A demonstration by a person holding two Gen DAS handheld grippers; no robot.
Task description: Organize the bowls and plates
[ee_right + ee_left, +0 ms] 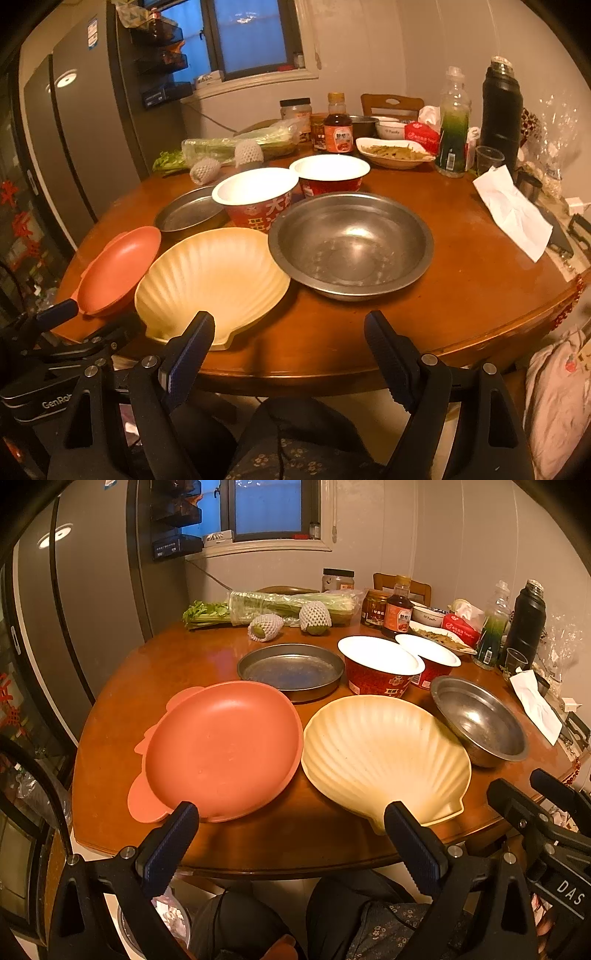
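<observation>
Left wrist view: my left gripper (291, 821) hangs with its fingers spread apart and empty, just off the near edge of the round brown wooden table (122, 686). A flat salmon-pink plastic plate with ear-shaped tabs (221, 749) lies by that edge, touching a cream shell-shaped ribbed dish (384, 753). Behind sit a shallow round metal pan (291, 670), a steel bowl (480, 723) and two red paper bowls (382, 672). My right gripper (288, 332) is also spread wide, holding nothing. The pink plate looks light, stiff and smooth; I judge its near rim the best place to pinch.
</observation>
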